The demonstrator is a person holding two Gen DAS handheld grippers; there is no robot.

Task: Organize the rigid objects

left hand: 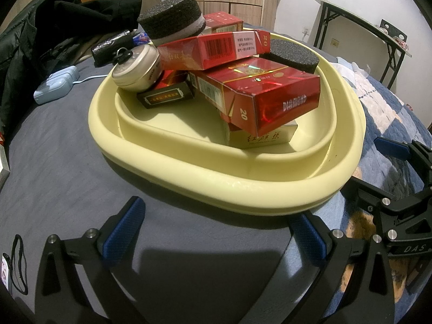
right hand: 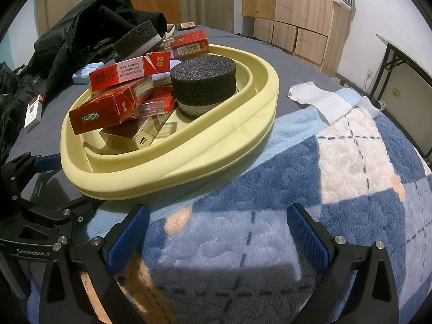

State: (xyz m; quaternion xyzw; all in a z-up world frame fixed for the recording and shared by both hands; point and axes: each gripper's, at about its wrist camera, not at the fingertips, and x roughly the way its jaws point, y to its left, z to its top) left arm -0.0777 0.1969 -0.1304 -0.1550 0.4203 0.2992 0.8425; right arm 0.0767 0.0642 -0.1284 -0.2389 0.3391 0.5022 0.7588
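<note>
A pale yellow basin (left hand: 243, 197) sits on the bed and shows in the right wrist view too (right hand: 172, 172). It holds several red cigarette boxes, one marked DIAMOND (left hand: 272, 100) (right hand: 108, 110), a round silver tin (left hand: 137, 67) and two black foam discs (left hand: 172, 13) (right hand: 205, 86). My left gripper (left hand: 216, 232) is open and empty just in front of the basin's near rim. My right gripper (right hand: 218, 232) is open and empty over the blanket, right of the basin.
A dark jacket (left hand: 54, 27) lies behind the basin. A light blue case (left hand: 55, 83) with a cable lies at the left. A white cigarette pack (right hand: 33, 113) lies on the grey sheet. A blue and white plaid blanket (right hand: 337, 175) covers the right. A folding table (left hand: 378, 43) stands beyond.
</note>
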